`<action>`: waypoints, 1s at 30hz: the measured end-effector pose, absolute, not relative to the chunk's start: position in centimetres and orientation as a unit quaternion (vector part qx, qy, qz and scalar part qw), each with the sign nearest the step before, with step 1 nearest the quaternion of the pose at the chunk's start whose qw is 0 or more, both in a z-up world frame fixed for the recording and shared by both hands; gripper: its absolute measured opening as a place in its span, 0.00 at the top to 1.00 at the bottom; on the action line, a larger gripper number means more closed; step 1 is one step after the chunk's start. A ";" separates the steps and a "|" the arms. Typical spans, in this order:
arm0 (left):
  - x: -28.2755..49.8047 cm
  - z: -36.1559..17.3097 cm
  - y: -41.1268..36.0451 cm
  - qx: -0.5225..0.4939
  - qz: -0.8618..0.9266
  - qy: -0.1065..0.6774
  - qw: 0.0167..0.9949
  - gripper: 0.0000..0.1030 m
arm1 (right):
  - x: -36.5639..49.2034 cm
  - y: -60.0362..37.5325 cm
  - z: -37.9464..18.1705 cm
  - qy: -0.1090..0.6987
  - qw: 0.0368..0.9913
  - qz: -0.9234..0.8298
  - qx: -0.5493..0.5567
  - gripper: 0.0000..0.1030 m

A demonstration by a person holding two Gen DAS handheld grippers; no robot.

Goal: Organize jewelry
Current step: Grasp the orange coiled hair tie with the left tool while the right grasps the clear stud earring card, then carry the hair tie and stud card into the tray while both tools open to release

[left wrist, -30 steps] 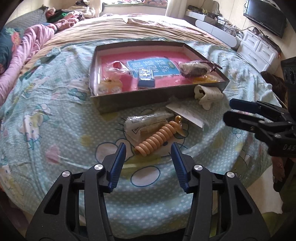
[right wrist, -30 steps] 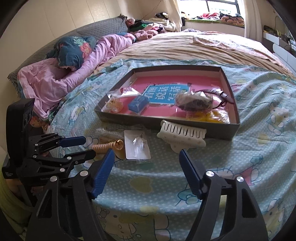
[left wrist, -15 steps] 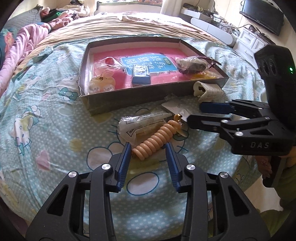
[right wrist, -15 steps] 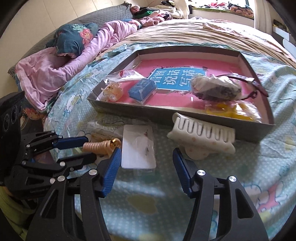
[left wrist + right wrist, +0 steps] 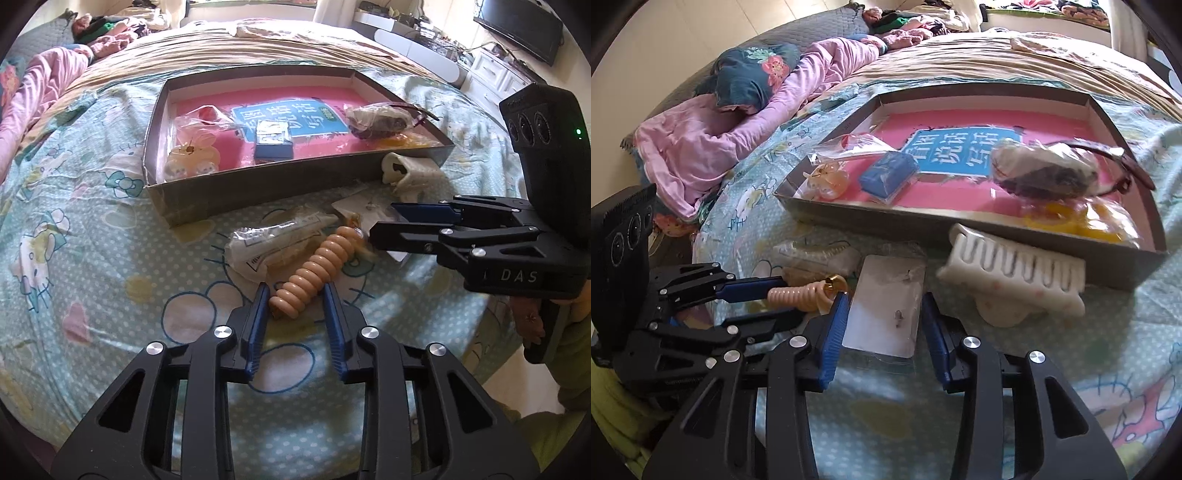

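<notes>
A peach spiral hair tie point(image 5: 314, 269) with a gold bead point(image 5: 834, 284) lies on the bedspread in front of the grey tray point(image 5: 258, 184). My left gripper point(image 5: 295, 291) has its blue pads on both sides of the coil's near end, and its jaws are still closing on it. Beside it lies a white earring card point(image 5: 886, 306) in a clear sleeve. The right gripper point(image 5: 884, 299) is closing too, with its pads against the card's two long edges. In the left wrist view the right gripper point(image 5: 382, 221) reaches in from the right, close to the coil's far end.
A white claw clip point(image 5: 1012, 269) leans on the tray's front wall point(image 5: 923, 218). A clear packet point(image 5: 273, 240) lies left of the coil. In the tray are a blue box point(image 5: 273, 147) and several bagged items. Pink bedding lies left; the bed's edge is near.
Both grippers have narrowed their jaws a lot. The right one came forward and down onto the earring card. The left one has closed in on the coil's near end.
</notes>
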State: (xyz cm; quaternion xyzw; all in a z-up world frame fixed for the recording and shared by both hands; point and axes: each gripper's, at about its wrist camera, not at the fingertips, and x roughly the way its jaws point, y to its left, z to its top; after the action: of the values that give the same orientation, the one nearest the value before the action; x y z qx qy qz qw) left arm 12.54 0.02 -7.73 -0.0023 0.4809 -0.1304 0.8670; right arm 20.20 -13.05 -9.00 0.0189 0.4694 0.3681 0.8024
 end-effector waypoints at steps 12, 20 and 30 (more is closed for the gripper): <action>11.1 -5.3 0.5 -0.009 -0.134 0.450 0.883 0.88 | 18.4 -16.2 -8.7 0.472 0.810 0.346 0.024 0.62; 10.9 -4.0 0.6 -0.018 -0.130 0.433 0.892 0.88 | 17.4 -14.8 -9.1 0.470 0.822 0.320 -0.024 0.55; 10.8 -2.2 0.9 -0.023 -0.121 0.408 0.905 0.90 | 16.0 -15.6 -5.7 0.422 0.838 0.344 -0.028 0.62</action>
State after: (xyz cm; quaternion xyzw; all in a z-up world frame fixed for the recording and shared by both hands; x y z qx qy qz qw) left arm 10.85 0.93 -2.18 -0.0230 0.4078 -0.1215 0.9047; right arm 15.98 -15.57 -5.72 -0.0281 0.4221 0.3439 0.8383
